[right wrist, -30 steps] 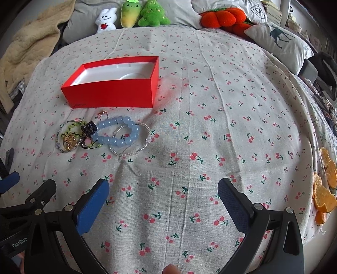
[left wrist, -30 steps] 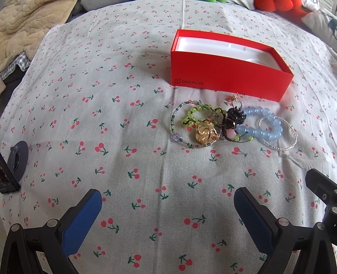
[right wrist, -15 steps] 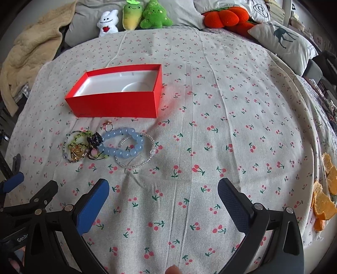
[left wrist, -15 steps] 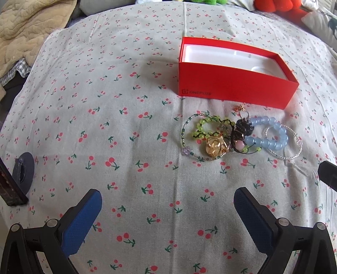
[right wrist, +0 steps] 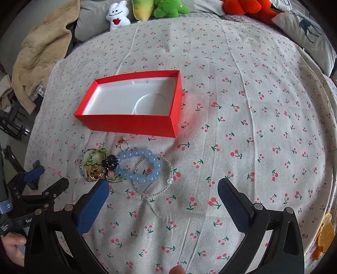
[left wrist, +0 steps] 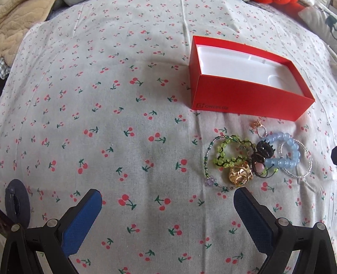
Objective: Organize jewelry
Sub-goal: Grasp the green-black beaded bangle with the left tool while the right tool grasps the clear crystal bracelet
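An open red box [left wrist: 248, 99] with a white inner tray stands on the cherry-print cloth; it also shows in the right wrist view [right wrist: 126, 124]. Just in front of it lies a jewelry pile: a blue bead bracelet [left wrist: 288, 160] [right wrist: 145, 168], a clear bead bracelet [right wrist: 166, 185], a green bead bracelet [left wrist: 225, 162], a gold piece [left wrist: 240, 177] [right wrist: 93, 173], a dark flower piece [left wrist: 263, 150] and a small ring [right wrist: 124, 145]. My left gripper [left wrist: 168, 197] is open and empty, near the pile's left. My right gripper [right wrist: 163, 191] is open and empty, close in front of the clear bracelet.
Plush toys [right wrist: 145, 10] and pillows [right wrist: 309, 31] line the far edge. A beige blanket [right wrist: 40, 54] lies at the far left. Orange peel [right wrist: 324, 234] sits at the right edge. A dark round object [left wrist: 15, 200] lies near the left gripper.
Both grippers have moved forward toward the box and the jewelry pile, which now look larger and nearer. Both stay open. The jewelry has not moved.
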`<state>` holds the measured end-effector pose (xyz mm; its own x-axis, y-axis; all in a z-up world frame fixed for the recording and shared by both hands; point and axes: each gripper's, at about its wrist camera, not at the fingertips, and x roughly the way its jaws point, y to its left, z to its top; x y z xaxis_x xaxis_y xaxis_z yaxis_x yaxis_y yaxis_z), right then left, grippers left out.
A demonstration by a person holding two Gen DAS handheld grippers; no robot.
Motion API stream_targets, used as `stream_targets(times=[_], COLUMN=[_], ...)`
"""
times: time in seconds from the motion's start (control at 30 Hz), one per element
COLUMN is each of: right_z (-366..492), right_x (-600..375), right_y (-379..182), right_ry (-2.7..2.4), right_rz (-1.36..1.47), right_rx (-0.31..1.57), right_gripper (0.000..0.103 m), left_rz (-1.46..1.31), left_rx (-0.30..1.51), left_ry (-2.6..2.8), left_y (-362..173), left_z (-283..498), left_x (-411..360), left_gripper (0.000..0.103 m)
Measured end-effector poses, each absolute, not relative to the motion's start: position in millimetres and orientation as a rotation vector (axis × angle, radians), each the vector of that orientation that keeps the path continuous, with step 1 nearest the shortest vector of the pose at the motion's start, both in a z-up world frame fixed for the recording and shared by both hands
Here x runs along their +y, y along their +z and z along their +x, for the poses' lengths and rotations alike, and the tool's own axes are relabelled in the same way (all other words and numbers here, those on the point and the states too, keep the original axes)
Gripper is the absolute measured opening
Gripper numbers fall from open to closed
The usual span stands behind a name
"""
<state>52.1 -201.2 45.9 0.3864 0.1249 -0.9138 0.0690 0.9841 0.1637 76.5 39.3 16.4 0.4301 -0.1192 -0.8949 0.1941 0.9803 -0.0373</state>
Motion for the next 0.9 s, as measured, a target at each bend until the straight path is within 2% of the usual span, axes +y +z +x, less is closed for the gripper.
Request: stream_targets(times=[0.07, 0.13, 0.2, 0.27, 0.33, 0.4, 0.67, 0.73, 0.8, 0.9], right_z=[55.0, 58.3, 62.3, 64.7, 65.2, 66.8, 68.7, 68.0, 67.5, 67.2], right_x=[-206.7, -214.7, -221.0, -224.8, -224.9, -225.2, -212.7, -207.5, -203.3, -205.3], right_y=[34.3, 20.4, 5.8, -4.3, -3.9, -3.3, -6.3, -6.3, -6.7, -5.6], right_ry=[0.036, 0.04, 0.053, 0.06, 0.062, 0.065, 0.028, 0.019, 0.006, 0.009], right_rz=[0.203, 0.248, 0.3, 0.339, 0.34, 0.345, 0.221, 0.175, 0.135, 0.143], right_rx=[1.18, 1.198, 1.236, 1.263, 1.252, 1.248, 1.248, 1.244, 1.237, 1.228], right_gripper=[0.102, 0.092, 0.072, 0.066, 0.063, 0.053, 0.033, 0.026, 0.011, 0.006], left_rz=[0.038, -0.009, -0.042, -0.079, -0.112, -0.124, -0.075, -0.072, -0.065, -0.058], left_rx=[1.117, 1.127, 1.128, 1.137, 1.156, 1.171, 1.196, 1.203, 1.206, 1.2], left_ry=[-0.233, -0.279, -0.32, -0.358, -0.39, -0.402, -0.37, -0.369, -0.361, -0.354], left_y=[13.7, 11.3, 10.1, 7.9, 4.9, 0.8, -9.8, -10.1, -9.8, -7.0], left_z=[83.5, 90.1, 96.2, 101.7, 106.3, 110.0, 116.1, 116.3, 115.9, 113.6], left_x=[41.3, 42.7, 41.4, 38.9, 35.5, 31.4, 19.7, 19.4, 19.5, 20.3], left_gripper=[0.094, 0.083, 0.074, 0.064, 0.051, 0.043, 0.017, 0.006, 0.003, 0.0])
